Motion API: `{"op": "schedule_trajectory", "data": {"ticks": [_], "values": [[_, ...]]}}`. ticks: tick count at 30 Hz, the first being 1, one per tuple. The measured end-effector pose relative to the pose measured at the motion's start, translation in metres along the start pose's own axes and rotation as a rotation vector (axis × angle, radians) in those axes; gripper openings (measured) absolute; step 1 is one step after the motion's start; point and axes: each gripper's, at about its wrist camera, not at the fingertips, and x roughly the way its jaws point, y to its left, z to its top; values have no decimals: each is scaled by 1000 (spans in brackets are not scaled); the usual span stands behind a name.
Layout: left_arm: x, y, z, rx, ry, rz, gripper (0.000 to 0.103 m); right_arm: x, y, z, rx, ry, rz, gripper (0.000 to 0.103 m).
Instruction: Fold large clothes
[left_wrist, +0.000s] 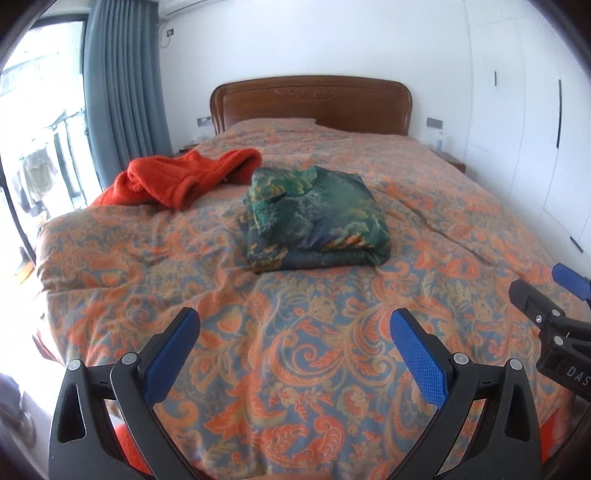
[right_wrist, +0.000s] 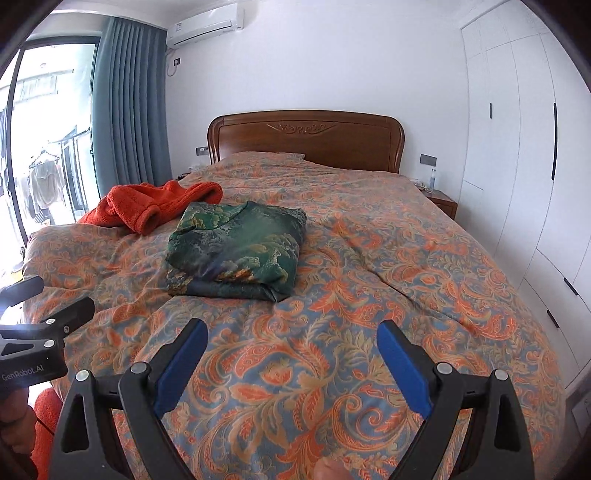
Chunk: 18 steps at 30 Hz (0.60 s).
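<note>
A green patterned garment (left_wrist: 317, 218) lies folded into a neat square in the middle of the bed; it also shows in the right wrist view (right_wrist: 236, 251). An orange fleece garment (left_wrist: 177, 177) lies crumpled behind it at the bed's left side, also in the right wrist view (right_wrist: 147, 203). My left gripper (left_wrist: 295, 325) is open and empty, hovering over the bedspread well short of the green garment. My right gripper (right_wrist: 291, 336) is open and empty too, beside the left one and equally far back. The right gripper also shows at the left wrist view's right edge (left_wrist: 554, 295).
The bed has an orange and blue paisley bedspread (left_wrist: 295, 369) and a wooden headboard (left_wrist: 310, 103). White wardrobes (right_wrist: 524, 147) line the right wall. A nightstand (right_wrist: 441, 203) stands at the right. A blue curtain (right_wrist: 129, 103) and glass door are on the left.
</note>
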Motion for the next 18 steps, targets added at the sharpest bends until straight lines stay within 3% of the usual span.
{"op": "schedule_trajectory", "data": {"ticks": [6, 12, 18], "values": [[-5, 15, -8, -50, 5, -68, 103, -16, 16, -8, -24, -4, -27, 95], [-15, 14, -1, -26, -2, 17, 103, -19, 31, -5, -16, 9, -22, 95], [-17, 21, 2, -49, 3, 15, 103, -18, 33, 2, -3, 19, -64, 95]]}}
